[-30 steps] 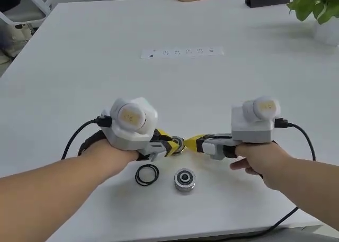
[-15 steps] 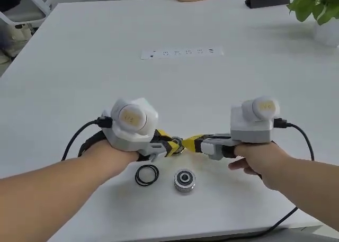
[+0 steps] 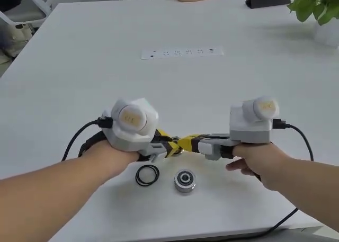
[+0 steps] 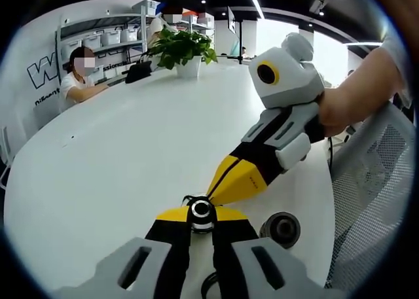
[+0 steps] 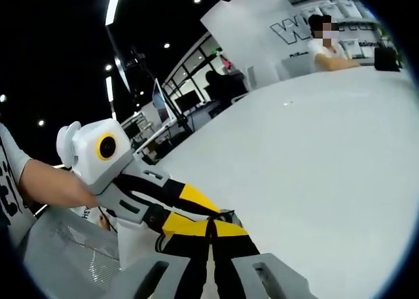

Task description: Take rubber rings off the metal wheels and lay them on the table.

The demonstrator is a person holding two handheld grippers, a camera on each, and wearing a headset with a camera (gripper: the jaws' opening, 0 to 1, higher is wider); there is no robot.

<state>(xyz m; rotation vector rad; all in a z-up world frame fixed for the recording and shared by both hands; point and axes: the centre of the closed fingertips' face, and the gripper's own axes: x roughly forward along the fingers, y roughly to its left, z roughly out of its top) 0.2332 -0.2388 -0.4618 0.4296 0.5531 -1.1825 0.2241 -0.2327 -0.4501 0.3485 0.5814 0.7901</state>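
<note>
At the near edge of the white bench, head view: the left gripper and right gripper meet tip to tip. A loose rubber ring lies flat on the bench below the left gripper. A second wheel stands just beside the ring, not touching it. A power strip lies well beyond.

Left gripper view: the left fingers are closed on the held wheel, which sits between their yellow tips. The right gripper's fingers narrow to a closed point against that wheel's far rim. Whether they pinch rubber cannot be told. The second wheel rests to the right.

Right gripper view: the right fingers are pressed together, tips at the held wheel. The left gripper enters from the left.
</note>
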